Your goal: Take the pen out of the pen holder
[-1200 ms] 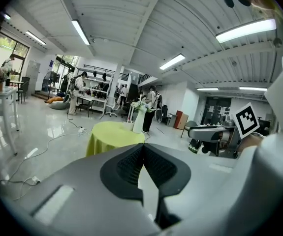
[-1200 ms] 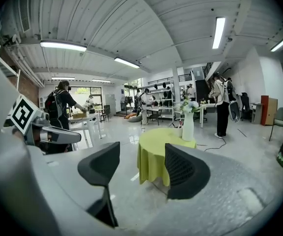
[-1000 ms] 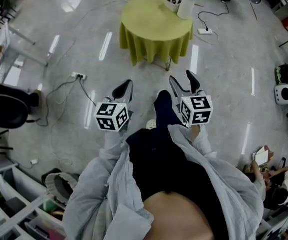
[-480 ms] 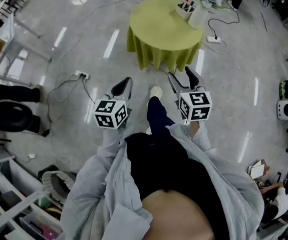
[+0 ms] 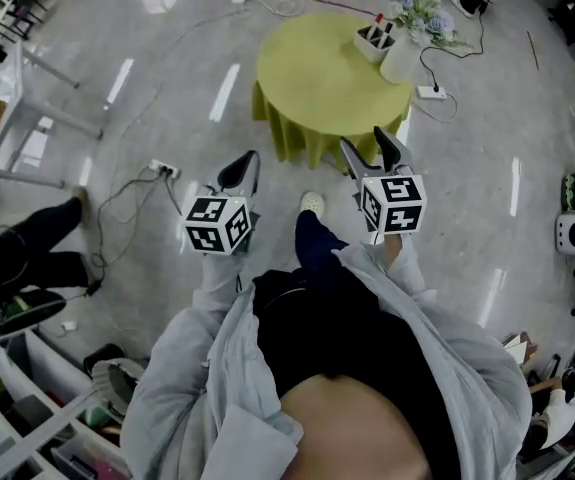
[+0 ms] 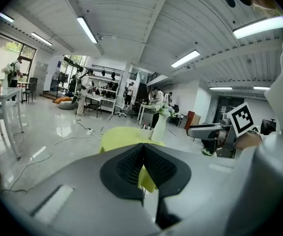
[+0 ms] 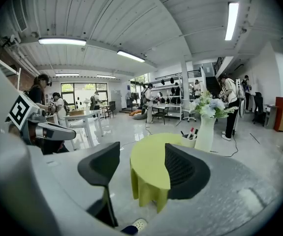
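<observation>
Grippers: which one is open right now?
The right gripper: its jaws stand apart, empty, with the yellow-green table showing through the gap. The left gripper is shut, jaws pressed together on nothing.

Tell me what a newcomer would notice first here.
The round table in a yellow-green cloth stands alone on the grey floor ahead of the person, with a vase of flowers and a pen holder at its far right edge. Nearer, the left gripper is shut and the right gripper open, both empty.
</observation>
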Demonstrator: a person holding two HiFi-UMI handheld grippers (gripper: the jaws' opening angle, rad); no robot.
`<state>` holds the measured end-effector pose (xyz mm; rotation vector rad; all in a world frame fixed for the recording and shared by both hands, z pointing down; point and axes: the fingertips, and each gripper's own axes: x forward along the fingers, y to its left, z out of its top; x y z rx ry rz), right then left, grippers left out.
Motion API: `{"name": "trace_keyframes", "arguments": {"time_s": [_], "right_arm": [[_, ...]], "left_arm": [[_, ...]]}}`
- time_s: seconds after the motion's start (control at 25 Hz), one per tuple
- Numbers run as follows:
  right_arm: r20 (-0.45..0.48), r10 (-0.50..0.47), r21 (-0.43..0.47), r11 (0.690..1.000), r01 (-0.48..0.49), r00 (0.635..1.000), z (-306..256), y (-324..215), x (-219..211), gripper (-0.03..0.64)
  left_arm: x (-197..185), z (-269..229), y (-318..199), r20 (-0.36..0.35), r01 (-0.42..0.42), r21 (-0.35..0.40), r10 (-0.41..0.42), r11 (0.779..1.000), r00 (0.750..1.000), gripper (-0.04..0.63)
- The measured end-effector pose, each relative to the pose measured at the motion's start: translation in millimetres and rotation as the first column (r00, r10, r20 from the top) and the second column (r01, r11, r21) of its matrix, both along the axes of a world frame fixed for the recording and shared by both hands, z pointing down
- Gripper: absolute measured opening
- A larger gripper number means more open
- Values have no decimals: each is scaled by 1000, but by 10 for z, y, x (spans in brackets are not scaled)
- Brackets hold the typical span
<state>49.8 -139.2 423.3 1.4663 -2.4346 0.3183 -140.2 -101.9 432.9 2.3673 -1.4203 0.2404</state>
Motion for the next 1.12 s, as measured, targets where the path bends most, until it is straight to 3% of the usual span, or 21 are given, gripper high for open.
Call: {"name": "trace_keyframes", "arguments": {"time_s": [0.64,1.12], "right_arm": [[-25,12,51,999,-11,1000,-215,-1469,191,261],[7,4,-8,1000,-4,1000,125,-1858,78,261]], "left_arm": [[77,-326,-1490,3,16,70,-16,997,1000,18],[11,-63,-1842,42,13,-1,-13,1000,999,18]]}}
